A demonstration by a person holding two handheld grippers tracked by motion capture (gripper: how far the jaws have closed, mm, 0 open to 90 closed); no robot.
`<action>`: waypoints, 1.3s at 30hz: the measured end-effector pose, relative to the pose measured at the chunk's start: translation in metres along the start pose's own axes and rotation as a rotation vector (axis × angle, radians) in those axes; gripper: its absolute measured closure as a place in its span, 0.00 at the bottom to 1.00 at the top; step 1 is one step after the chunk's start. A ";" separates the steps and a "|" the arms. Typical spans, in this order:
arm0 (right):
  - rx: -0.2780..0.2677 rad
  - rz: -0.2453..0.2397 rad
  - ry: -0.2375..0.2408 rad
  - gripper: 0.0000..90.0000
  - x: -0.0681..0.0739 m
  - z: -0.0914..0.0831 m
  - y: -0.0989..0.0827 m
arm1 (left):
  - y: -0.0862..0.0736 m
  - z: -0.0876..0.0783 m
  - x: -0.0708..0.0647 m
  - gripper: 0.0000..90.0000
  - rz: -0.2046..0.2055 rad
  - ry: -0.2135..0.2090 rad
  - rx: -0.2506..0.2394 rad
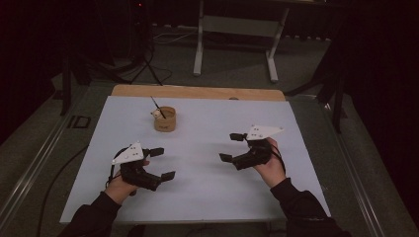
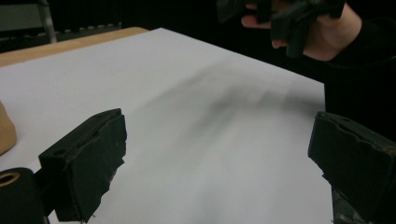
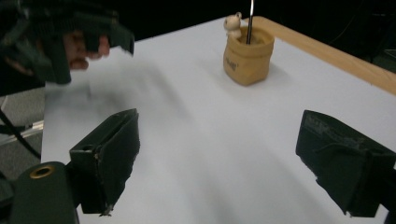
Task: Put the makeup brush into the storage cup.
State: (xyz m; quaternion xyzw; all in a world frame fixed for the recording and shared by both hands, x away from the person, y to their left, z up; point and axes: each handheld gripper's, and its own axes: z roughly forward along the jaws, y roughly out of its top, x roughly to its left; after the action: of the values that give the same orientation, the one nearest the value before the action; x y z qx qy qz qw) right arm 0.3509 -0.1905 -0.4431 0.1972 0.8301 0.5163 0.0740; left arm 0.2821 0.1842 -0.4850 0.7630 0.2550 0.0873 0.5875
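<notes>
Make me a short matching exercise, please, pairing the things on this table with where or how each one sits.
Things:
1. tan pen pot
2. thin dark pen
3. left tongs
4. right tongs

Places or states:
A. open, over the table's near left part
B. leaning out of the pot's mouth
C. open, over the table's right part
D. standing towards the table's far edge

Pairs: 1-D, 2-B, 3-A, 4-C

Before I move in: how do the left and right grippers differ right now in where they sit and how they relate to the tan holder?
The left gripper hovers nearer the table's front edge; the right gripper sits farther in. The right gripper's own view faces the tan holder with its thin dark stick; the left gripper's view catches just the holder's edge. Both are open, holding nothing, above the white table.
</notes>
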 end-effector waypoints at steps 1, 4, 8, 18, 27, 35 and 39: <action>-0.003 0.001 0.005 0.15 0.000 -0.002 -0.004 | -0.001 -0.001 0.000 0.05 0.005 0.001 -0.004; -0.003 0.020 0.027 0.15 0.001 -0.008 -0.014 | -0.002 -0.004 0.001 0.05 0.012 0.000 0.002; -0.015 0.031 0.043 0.15 0.001 -0.014 -0.023 | -0.005 -0.008 0.002 0.05 0.013 0.000 0.011; 0.026 0.003 0.032 0.15 0.006 -0.034 -0.052 | -0.016 -0.021 0.007 0.05 0.016 0.018 0.050; 0.076 0.028 -0.015 0.15 0.005 -0.039 -0.082 | -0.025 -0.036 0.008 0.05 0.011 0.048 0.059; 0.083 0.047 -0.049 0.15 0.005 -0.051 -0.093 | -0.036 -0.046 0.012 0.05 -0.013 0.084 0.071; 0.087 0.055 -0.062 0.15 0.004 -0.054 -0.097 | -0.039 -0.048 0.014 0.05 -0.021 0.101 0.078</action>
State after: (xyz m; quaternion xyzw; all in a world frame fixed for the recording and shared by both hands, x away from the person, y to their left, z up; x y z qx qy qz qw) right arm 0.3053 -0.2714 -0.5035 0.2389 0.8433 0.4753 0.0768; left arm 0.2616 0.2391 -0.5097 0.7772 0.2955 0.1095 0.5446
